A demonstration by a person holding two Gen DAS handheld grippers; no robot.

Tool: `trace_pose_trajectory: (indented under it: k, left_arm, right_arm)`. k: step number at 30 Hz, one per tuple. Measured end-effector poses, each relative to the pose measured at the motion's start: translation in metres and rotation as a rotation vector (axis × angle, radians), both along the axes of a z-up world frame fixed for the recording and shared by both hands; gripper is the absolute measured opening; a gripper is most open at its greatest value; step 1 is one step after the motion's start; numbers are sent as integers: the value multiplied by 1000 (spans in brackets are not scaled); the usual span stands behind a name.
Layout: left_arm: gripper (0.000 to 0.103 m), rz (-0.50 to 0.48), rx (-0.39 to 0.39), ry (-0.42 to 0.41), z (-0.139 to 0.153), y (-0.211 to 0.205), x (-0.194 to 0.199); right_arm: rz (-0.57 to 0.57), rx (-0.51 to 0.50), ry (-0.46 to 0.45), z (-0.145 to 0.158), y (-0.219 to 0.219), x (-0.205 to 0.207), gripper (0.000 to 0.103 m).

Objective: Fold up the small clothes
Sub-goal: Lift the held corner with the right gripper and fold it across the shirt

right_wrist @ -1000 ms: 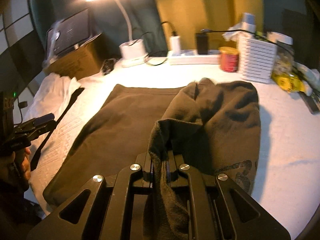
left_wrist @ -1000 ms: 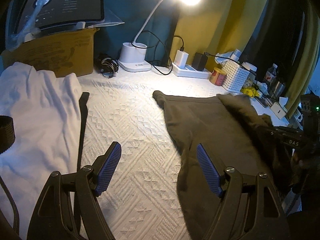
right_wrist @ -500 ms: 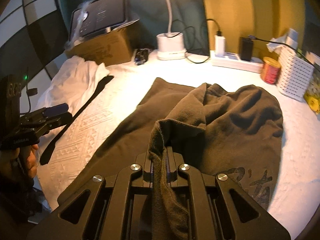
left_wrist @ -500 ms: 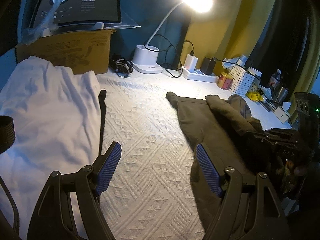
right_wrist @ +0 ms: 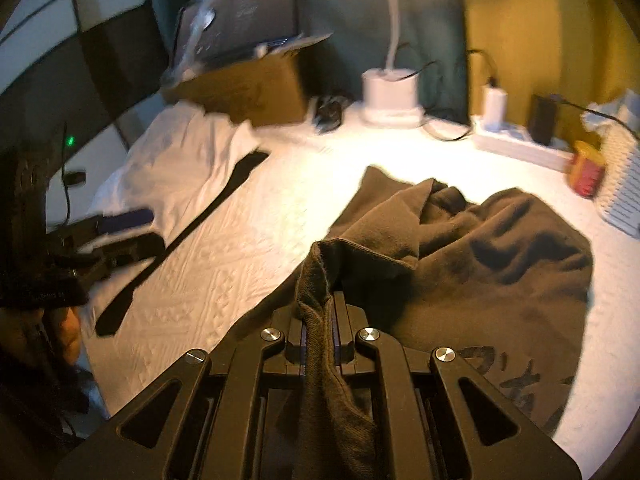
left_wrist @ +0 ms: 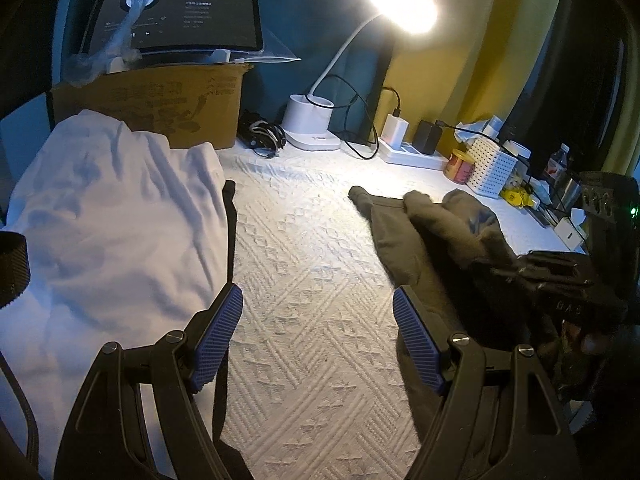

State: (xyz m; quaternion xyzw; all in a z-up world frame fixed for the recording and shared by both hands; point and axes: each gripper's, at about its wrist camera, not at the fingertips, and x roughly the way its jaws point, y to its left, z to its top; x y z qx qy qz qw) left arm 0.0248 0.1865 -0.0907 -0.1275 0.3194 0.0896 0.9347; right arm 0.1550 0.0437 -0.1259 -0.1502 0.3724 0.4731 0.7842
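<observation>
Dragged leftward, brown garment bunched in right gripper's clenched jaws, hem hidden, left gripper released

Motion blur is smearing the cardboard box and red can in the right wrist view. The olive garment is hiding the right gripper's pads; its print is running off frame.

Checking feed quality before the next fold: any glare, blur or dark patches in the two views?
Left wrist view: sharp; desk lamp blows out top centre, and the right edge around the right claw is deep in shadow. Right wrist view: motion-blurred, worst at the cardboard box; the brown garment in the claw reads dark.
</observation>
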Motion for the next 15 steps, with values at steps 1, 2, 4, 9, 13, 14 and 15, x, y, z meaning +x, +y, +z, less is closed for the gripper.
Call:
trace_pose_trajectory:
  k: [1,2,4,9,13,14,15]
  left_arm:
    - [77,1,0,2,0,0,-1]
    - [77,2,0,5,0,0,-1]
    - [77,2,2,8,0,0,-3]
    - [77,3,6,11,0,-4,-7]
    - [77,-7,12,3,4,-11,-9]
    - [77,-10,11,0,5,-12,-9]
    - [77,-16,8,-4,7,-15,-9]
  right_arm:
    - [12,-27,6,-5,4,-2,11]
    - [9,-48,8,-10,8,-4,11]
    - [16,-61,25,-14,10,-9,19]
    - [99,-51,42,-8,5,-31,51]
    - [129,-39,7,7,-12,-54,51]
    - [128,-26,-3,13,-19,-59,51]
    - [125,-10,-14,21,-27,-63,51]
